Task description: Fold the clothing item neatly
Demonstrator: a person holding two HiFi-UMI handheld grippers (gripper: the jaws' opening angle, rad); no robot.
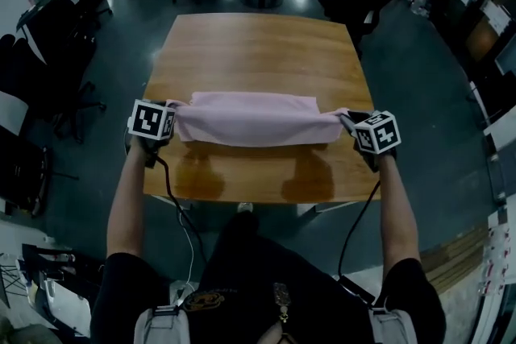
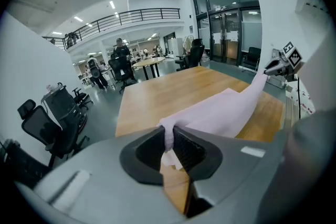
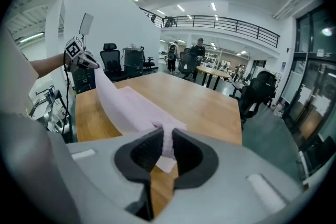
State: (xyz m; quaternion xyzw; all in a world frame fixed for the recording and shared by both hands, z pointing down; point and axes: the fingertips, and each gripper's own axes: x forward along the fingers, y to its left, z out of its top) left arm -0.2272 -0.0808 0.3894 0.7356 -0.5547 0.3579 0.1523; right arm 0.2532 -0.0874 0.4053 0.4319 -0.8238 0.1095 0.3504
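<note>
Nearest me, my left claw [image 2: 169, 138] is pinched almost closed on one bunched corner of the cloth [image 1: 254, 118]. My right claw [image 3: 167, 140] grips the opposite corner the same way. The cloth spans between them over the near half of the worktop [image 1: 258, 44]. I judge the fold will go best with both corners kept level and evenly taut, then laid down square. It is thin, soft pink fabric that gathers into limp pleats. The wood is smooth, glossy and round-cornered.
</note>
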